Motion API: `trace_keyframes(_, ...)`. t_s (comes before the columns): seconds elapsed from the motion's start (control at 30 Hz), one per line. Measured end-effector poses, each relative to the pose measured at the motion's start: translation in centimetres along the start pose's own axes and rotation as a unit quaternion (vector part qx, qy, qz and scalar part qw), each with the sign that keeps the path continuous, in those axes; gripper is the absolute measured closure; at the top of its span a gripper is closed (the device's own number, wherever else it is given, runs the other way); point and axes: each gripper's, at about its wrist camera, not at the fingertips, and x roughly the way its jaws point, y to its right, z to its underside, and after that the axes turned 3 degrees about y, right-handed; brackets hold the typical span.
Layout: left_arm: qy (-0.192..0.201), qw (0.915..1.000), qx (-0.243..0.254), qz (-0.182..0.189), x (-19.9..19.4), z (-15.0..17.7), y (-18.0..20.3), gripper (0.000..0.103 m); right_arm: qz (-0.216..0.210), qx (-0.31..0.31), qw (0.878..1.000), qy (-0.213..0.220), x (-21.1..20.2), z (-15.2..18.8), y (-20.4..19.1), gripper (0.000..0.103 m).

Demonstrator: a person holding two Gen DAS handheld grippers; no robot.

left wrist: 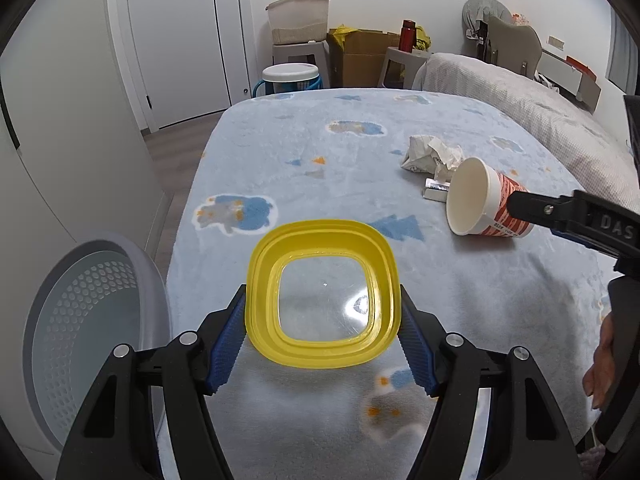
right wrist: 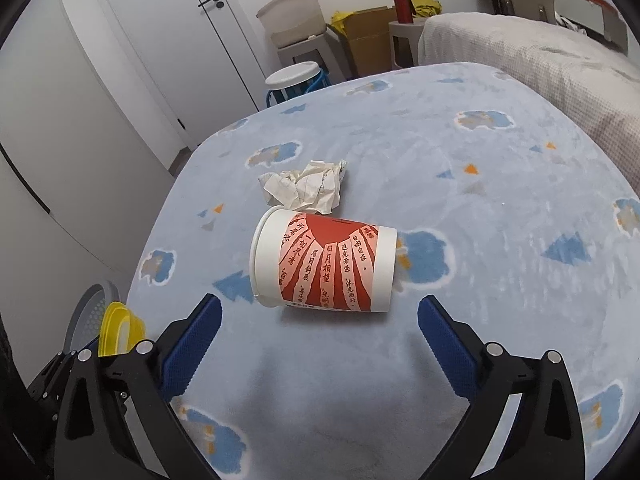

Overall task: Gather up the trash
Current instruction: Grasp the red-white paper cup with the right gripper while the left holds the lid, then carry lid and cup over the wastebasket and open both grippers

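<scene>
My left gripper (left wrist: 322, 300) is shut on a yellow plastic lid with a clear middle (left wrist: 320, 256), held above the blue blanket. The lid also shows in the right wrist view (right wrist: 116, 330). A red and white paper cup (right wrist: 324, 266) lies on its side on the blanket, its mouth to the left. My right gripper (right wrist: 320, 320) is open, its fingers just short of the cup on either side. In the left wrist view one right finger (left wrist: 532, 206) reaches the cup (left wrist: 480, 204). Crumpled white paper (right wrist: 306, 188) lies just behind the cup.
A white perforated bin (left wrist: 92, 320) stands on the floor left of the bed (left wrist: 320, 152). A small white tube (left wrist: 436, 192) lies beside the paper. A grey bedcover (right wrist: 540, 64), boxes, stools and a door are at the back.
</scene>
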Motion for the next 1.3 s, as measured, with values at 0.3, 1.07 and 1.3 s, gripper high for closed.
trace_keyframes(0.3,0.007,0.9999,-0.011,0.003,-0.7,-0.2,-1.0,0.036,0.045,0.009,0.999,-0.007,2.5,-0.3,-0.9,0.006)
trace_keyframes(1.07,0.024,0.9988,-0.042,-0.011,-2.4,-0.7,-4.5,0.036,0.045,0.004,0.999,0.026,2.0,-0.8,-2.5,0.024)
trace_keyframes(1.3,0.033,0.9972,-0.06,-0.032,-3.4,-0.7,-6.9,0.036,-0.004,-0.036,0.999,0.031,0.4,-0.3,-7.2,0.024)
